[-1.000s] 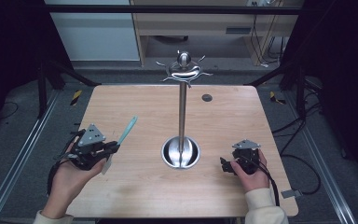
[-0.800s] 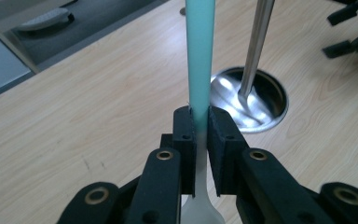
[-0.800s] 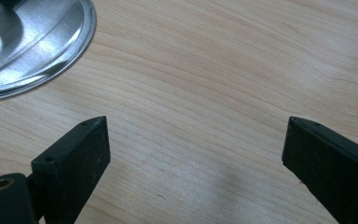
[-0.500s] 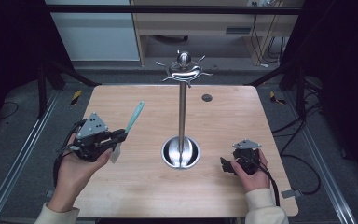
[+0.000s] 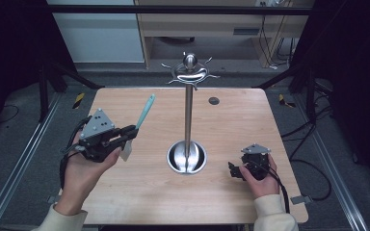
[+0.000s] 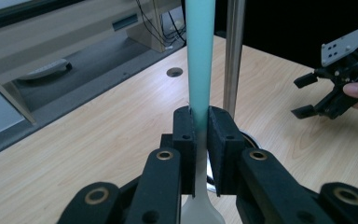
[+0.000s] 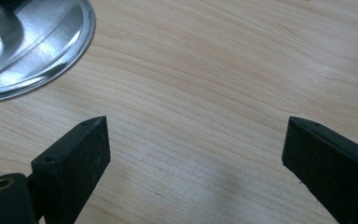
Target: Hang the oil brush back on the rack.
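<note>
Fingers (image 6: 186, 140) of the left gripper (image 5: 110, 138) pinch a teal-handled utensil (image 5: 144, 111) at the neck, where the teal handle fades into a whitish, translucent head. Handle projects straight out past the fingertips, away from the hand; head hangs behind them, toward the palm. Utensil is held clear above the wooden surface (image 5: 139, 192), tilted up toward the stand.

Beyond the fingertips, slightly to one side: steel pole (image 5: 188, 120) of a hook stand, round base (image 5: 187, 157) on the surface, ring of curved hooks (image 5: 190, 72) at the top.

Right gripper (image 5: 244, 166) rests low on the surface beside the base, fingers (image 7: 74, 154) spread wide with bare wood between them.

Handling judgement: utensil looks light, probably silicone or plastic; the head likely flexes and the handle is smooth, so it may pivot in a narrow pinch. Present grip near the neck looks sound. Cannot tell whether the handle tip has a hanging hole.
</note>
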Motion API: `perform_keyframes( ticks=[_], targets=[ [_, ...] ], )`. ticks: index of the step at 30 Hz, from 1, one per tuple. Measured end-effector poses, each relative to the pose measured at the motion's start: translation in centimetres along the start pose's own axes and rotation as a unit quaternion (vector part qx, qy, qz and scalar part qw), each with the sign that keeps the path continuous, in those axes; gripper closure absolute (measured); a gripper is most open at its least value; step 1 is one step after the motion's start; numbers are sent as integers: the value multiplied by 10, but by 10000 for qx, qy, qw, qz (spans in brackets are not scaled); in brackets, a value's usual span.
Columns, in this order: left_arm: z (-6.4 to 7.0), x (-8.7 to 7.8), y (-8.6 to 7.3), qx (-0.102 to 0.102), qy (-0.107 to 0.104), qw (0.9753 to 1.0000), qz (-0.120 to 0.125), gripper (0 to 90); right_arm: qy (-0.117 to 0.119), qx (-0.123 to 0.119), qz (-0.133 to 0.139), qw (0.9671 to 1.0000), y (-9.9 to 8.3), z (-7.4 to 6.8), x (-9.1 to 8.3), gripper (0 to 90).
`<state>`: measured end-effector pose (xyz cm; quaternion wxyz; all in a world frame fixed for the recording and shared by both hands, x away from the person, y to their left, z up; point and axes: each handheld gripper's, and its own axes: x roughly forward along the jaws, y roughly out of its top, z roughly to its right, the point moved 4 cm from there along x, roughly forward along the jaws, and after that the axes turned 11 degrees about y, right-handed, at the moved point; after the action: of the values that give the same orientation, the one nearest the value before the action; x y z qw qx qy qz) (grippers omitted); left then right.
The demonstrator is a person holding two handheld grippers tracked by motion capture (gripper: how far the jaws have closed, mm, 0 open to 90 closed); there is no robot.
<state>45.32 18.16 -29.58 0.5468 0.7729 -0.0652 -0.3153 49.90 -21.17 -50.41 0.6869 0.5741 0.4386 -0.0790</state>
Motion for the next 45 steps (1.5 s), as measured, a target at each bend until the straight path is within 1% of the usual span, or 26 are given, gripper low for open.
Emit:
perform_keyframes(
  ticks=[1,3,4,5,6,9,13,20,23,26,27,29,30,32,34,45],
  targets=[
    [0,0,2,38,18,10000,58,817,4,8,4,10000,0,0,0,82],
    [1,-1,6,52,44,9999,114,817,2,-1,0,10000,0,0,0,83],
    [2,-2,8,36,49,9998,167,818,3,13,-2,10000,0,0,0,82],
    [2,-2,8,36,49,9998,167,818,7,7,-4,10000,0,0,0,82],
    [2,-3,11,8,30,9997,225,817,7,14,-4,10000,0,0,0,82],
    [3,-3,16,21,51,9996,291,818,8,15,7,10000,0,0,0,83],
    [6,-3,23,-9,1,9993,383,817,4,27,8,10000,0,0,-1,82],
    [8,-4,31,-97,-20,9983,582,817,13,36,29,10000,0,0,-1,83],
    [9,-6,33,-103,-29,9979,635,817,11,36,28,10000,0,1,-1,83],
    [11,-6,35,-108,-76,9977,662,817,11,38,31,10000,0,0,-1,82],
    [12,-6,36,-140,-120,9978,629,817,14,42,27,10000,0,0,-1,82],
    [13,-5,38,-93,-110,9975,689,817,13,39,25,10000,0,0,-1,83],
    [15,-5,39,-123,-137,9975,676,817,11,38,26,10000,0,0,-1,82],
    [15,-5,40,-88,-124,9974,701,817,10,41,23,10000,0,1,-1,82],
    [16,-4,40,-120,-147,9976,659,817,13,48,15,10000,0,1,-1,82],
    [20,1,42,-109,-215,9978,621,816,17,46,13,10000,-1,1,-1,83]
  ],
)
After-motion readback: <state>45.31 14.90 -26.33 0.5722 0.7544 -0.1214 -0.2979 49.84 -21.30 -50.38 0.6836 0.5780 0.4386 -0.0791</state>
